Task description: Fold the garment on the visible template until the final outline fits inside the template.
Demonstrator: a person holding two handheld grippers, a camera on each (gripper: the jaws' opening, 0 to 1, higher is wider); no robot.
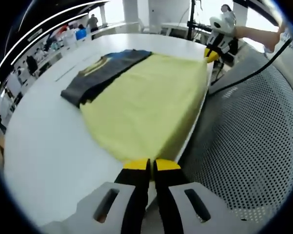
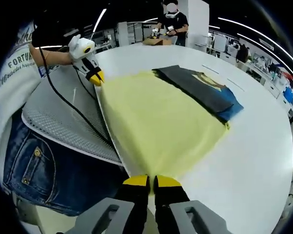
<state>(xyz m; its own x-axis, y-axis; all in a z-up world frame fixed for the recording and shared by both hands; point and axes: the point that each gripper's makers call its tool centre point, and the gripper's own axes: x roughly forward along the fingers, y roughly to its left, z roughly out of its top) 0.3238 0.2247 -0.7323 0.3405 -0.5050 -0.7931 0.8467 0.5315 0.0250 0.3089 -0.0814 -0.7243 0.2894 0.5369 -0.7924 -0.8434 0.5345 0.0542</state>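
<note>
A yellow cloth (image 1: 146,102) lies spread flat on the white round table (image 1: 44,146), reaching its near edge. A dark grey folded garment (image 1: 105,73) with a blue and yellow print rests along the cloth's far side. My left gripper (image 1: 151,165) is shut on the cloth's near corner at the table edge. My right gripper (image 2: 151,180) is shut on the other near corner of the yellow cloth (image 2: 156,122). The dark garment (image 2: 200,87) lies beyond it. Each gripper shows in the other's view: the right gripper (image 1: 213,52) and the left gripper (image 2: 95,75), both pinching the cloth's edge.
A grey perforated panel (image 1: 253,131) borders the table on the near side, with a black cable (image 2: 68,105) running across it. A person in jeans (image 2: 44,170) stands against it. Another person (image 2: 173,22) works at a box at the far end of the table (image 2: 263,146).
</note>
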